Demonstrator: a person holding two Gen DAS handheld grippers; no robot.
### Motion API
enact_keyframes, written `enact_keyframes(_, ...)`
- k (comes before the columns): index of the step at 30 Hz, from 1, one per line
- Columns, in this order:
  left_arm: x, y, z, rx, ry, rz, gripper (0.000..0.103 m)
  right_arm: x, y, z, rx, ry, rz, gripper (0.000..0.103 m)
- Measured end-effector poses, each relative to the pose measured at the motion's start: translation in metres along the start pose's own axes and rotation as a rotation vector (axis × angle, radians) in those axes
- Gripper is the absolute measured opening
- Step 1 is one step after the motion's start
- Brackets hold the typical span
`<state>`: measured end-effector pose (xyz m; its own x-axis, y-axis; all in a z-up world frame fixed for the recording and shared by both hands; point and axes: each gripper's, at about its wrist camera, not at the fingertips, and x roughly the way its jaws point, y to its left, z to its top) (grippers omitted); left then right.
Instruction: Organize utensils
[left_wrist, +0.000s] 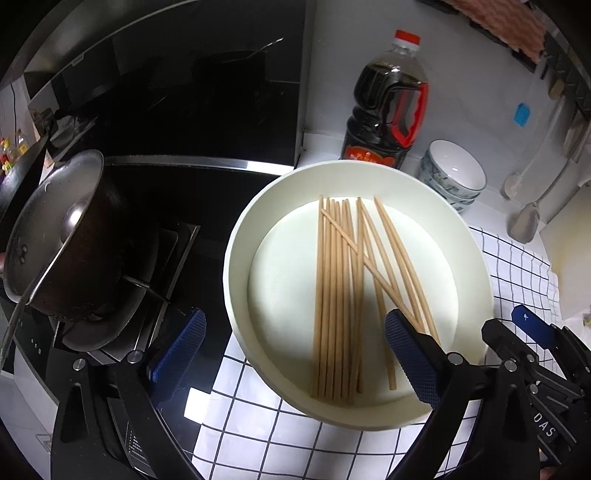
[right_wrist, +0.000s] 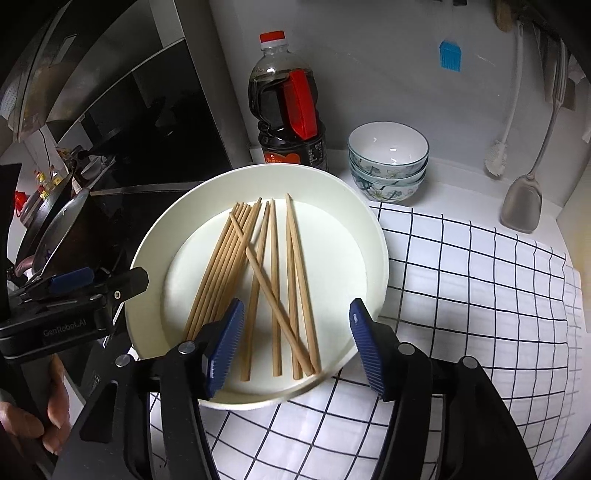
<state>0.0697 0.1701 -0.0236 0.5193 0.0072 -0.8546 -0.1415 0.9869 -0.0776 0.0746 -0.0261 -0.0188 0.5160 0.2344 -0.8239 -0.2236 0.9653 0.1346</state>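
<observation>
Several wooden chopsticks (left_wrist: 334, 280) (right_wrist: 274, 258) lie loose in a white round dish (left_wrist: 236, 258) (right_wrist: 369, 229), most side by side and one crossing the rest at a slant. My left gripper (left_wrist: 295, 354) hangs wide open above the dish's near edge, its blue pads (left_wrist: 181, 350) clear of the sticks. Over the near ends of the chopsticks my right gripper (right_wrist: 297, 345) stands open, and its pads (right_wrist: 225, 343) touch nothing. Each gripper shows at the edge of the other's view: the right one (left_wrist: 532, 328) and the left one (right_wrist: 74, 284), which a hand (right_wrist: 55, 413) holds.
The dish rests on a white checked cloth (right_wrist: 461, 277), next to a black stove (left_wrist: 207, 206) with a dark pot (left_wrist: 62, 236). Behind it stand a soy sauce bottle (right_wrist: 288, 110) and stacked bowls (right_wrist: 388, 162). A metal spatula (right_wrist: 522, 199) and a brush (right_wrist: 496, 155) hang at right.
</observation>
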Motion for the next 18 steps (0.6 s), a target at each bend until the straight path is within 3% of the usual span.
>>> enact_keyframes(18, -0.018, -0.012, -0.007, 0.030, -0.015, 0.020, 0.097, -0.021, 0.000, -0.004, 0.002, -0.012, -0.015, 0.061)
